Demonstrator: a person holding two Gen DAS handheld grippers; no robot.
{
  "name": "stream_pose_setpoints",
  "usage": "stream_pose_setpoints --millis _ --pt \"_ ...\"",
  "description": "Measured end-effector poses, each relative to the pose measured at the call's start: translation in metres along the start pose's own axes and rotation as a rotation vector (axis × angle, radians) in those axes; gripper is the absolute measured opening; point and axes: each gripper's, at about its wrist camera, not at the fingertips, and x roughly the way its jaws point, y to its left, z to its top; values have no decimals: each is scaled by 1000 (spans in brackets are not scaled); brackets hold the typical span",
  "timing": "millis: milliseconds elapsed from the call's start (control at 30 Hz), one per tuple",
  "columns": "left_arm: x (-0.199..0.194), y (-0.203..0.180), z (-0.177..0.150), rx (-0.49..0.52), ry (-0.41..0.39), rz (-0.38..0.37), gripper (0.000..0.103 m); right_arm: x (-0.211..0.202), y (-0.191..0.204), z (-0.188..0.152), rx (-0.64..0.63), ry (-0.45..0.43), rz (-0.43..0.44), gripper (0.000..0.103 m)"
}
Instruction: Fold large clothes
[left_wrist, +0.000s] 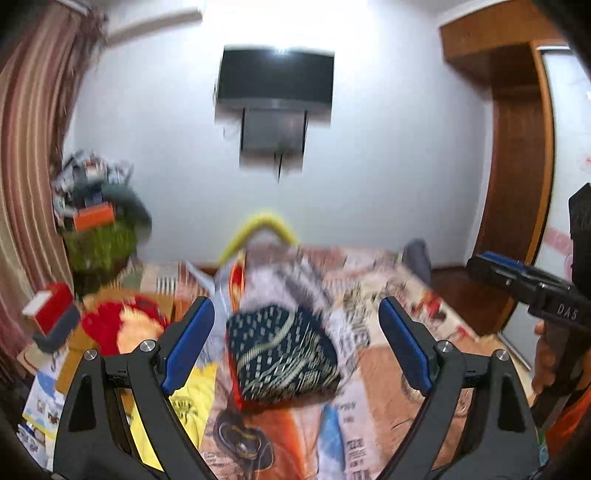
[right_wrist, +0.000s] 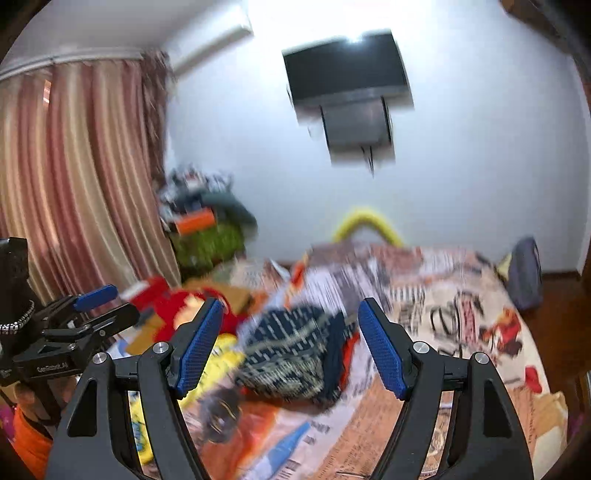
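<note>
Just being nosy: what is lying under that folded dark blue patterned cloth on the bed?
The folded dark blue patterned cloth rests on the printed bedspread, with orange-red fabric peeking out beneath its edge. How far that fabric runs underneath is covered.

A folded garment (left_wrist: 280, 354) lies on the bed (left_wrist: 388, 369), near its middle. In the left wrist view it sits between the spread fingers of the left tongs (left_wrist: 295, 343), untouched by them; the right tongs (left_wrist: 495, 264) reach in at the right edge. Left of the garment lies a heap of clothes (left_wrist: 122, 325). Behind the bed stands a wall with a television (left_wrist: 275, 77) hung above. A curtain (left_wrist: 33, 147) hangs at the left, a wardrobe (left_wrist: 517, 166) stands at the right.
</note>
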Motion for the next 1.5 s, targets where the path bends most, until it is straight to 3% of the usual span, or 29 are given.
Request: stream_pose_setpoints --millis 133,300,433,500,567,633,767,1500 --pt "-50 -25 -2 47 -129 25 91 -44 26 -4 -42 -112 24 73" --pt "-81 -43 -14 62 -187 37 92 -67 42 -17 -59 -188 6 74" --pt "-95 -50 -26 62 -221 80 102 -73 51 -26 -71 -209 -36 83" --pt "-97 -51 -32 58 -218 88 102 -73 54 -28 -80 -213 -74 88" --pt "-98 -50 -36 47 -201 88 102 -72 54 -31 -75 -220 -102 100" --pt "-96 -51 -40 43 -189 86 102 -74 54 -33 -69 -227 -117 103" --pt "-94 -50 -44 47 -183 98 102 -72 55 -34 -76 -229 -165 103" --pt "-79 -36 -51 -7 -136 96 102 -71 52 -46 -62 -172 -143 103"
